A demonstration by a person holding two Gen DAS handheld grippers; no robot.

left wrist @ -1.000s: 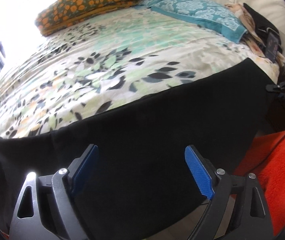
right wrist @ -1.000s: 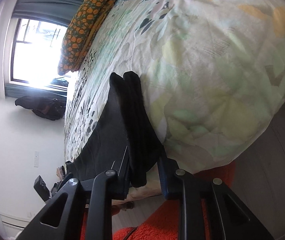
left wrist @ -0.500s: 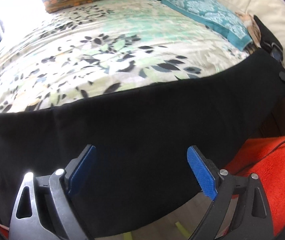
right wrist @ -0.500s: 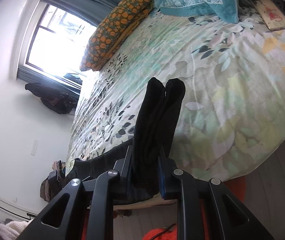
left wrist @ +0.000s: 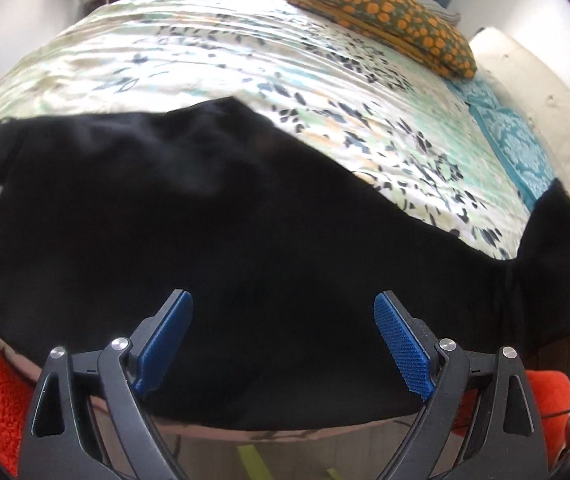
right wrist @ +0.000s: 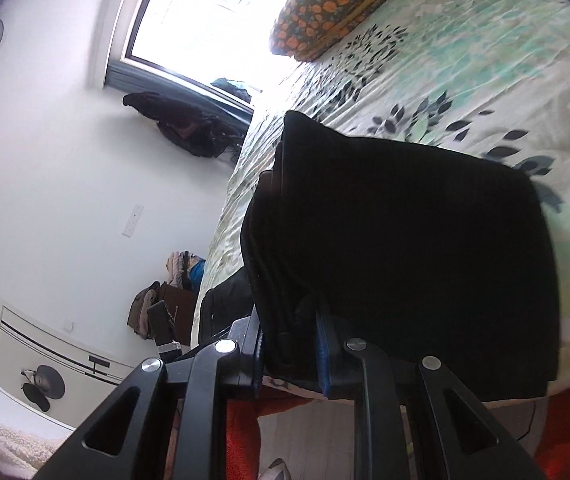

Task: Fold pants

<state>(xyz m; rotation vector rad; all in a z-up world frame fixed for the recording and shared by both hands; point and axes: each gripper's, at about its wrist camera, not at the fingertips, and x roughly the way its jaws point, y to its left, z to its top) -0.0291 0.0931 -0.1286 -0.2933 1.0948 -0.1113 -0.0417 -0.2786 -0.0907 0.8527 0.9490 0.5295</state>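
The black pants (left wrist: 221, 240) lie along the bed's (left wrist: 245, 64) near edge, long axis following it, with open bedspread beyond. The right hand-held gripper (right wrist: 291, 350) is clamped on their bunched end; the left hand-held gripper (left wrist: 283, 344) hovers above them, jaws apart.

No writing, label, brand or number can be read in either view; the bedspread (left wrist: 245, 64) and pillow (left wrist: 385, 12) carry only leaf and dot patterns, not letters.
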